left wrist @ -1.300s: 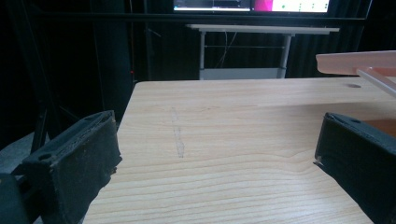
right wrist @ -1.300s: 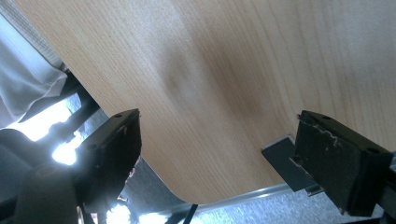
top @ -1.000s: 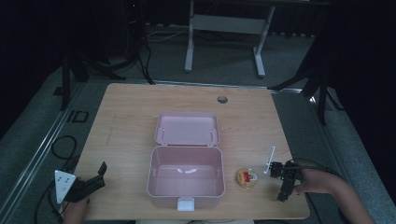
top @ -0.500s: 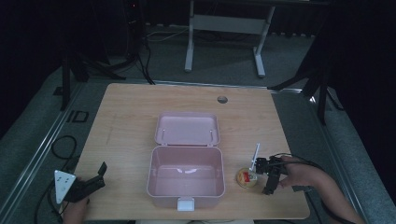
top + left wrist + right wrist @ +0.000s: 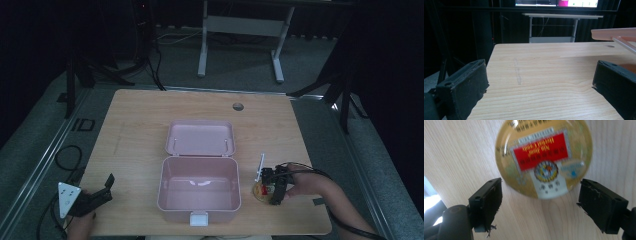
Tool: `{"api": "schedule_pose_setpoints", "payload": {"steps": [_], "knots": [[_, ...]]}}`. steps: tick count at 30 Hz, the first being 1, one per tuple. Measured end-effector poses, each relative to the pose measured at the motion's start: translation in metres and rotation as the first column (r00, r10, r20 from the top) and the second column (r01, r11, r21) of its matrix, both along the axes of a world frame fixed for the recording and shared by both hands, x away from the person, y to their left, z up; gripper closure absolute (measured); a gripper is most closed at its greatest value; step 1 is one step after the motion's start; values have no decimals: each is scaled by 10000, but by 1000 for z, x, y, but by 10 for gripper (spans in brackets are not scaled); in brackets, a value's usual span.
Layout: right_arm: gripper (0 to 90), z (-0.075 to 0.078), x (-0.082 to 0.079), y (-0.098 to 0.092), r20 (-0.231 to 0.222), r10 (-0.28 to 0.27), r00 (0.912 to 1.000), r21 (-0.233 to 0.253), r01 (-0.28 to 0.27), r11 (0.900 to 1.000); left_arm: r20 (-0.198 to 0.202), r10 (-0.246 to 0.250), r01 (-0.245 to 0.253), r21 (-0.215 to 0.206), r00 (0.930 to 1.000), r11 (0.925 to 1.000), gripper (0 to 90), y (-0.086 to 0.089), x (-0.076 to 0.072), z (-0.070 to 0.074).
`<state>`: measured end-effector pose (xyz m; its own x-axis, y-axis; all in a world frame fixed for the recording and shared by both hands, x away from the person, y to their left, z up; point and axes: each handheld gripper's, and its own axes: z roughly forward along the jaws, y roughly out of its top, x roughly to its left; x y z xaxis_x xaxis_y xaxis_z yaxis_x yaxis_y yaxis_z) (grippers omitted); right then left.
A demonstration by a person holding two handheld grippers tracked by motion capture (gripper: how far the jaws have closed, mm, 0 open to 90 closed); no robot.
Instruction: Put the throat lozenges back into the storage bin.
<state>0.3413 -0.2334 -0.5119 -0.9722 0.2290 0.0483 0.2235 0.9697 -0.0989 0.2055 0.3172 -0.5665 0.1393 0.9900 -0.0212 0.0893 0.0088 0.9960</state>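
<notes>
Here the right gripper (image 5: 272,189) is hovering over a small round tin (image 5: 543,157) that is lying flat on the wooden table (image 5: 140,125), near the table's near right corner and just to the right of the pink box (image 5: 200,189). In the right gripper view the two black jaws are standing wide apart, released, with the tin's near edge sitting between them and neither pad touching it; the tin's golden lid is carrying a red label with a round emblem below it, and the print is blurred. The person's right hand (image 5: 307,182) is gripping the tool from the right side.

The pink box is sitting open in the middle of the table, its lid (image 5: 200,138) lying back flat on the far side and a white latch (image 5: 198,218) showing on its near wall. A thin white stick (image 5: 259,167) is lying just beyond the tin, between the box and the right gripper.

The left gripper (image 5: 97,195) is resting at the near left corner of the table, well apart from the box, its jaws spread open and grasping nothing; its own view is looking across bare wood toward the far edge.
</notes>
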Motion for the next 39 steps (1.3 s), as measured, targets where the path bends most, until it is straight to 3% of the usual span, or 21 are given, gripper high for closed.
{"api": "schedule_pose_setpoints", "payload": {"steps": [10,18,39], "knots": [[188,-10,4,21,-42,497,9988,141,-497,9987,14,-50,50,-33,10000,10000,3,0,0,0],[201,-7,4,26,-33,681,9977,65,-681,9977,-15,-98,98,-81,10000,9999,3,1,0,0],[207,56,-6,11,393,667,9970,829,-697,9941,-68,-86,85,-96,9999,9999,3,1,0,0]]}}
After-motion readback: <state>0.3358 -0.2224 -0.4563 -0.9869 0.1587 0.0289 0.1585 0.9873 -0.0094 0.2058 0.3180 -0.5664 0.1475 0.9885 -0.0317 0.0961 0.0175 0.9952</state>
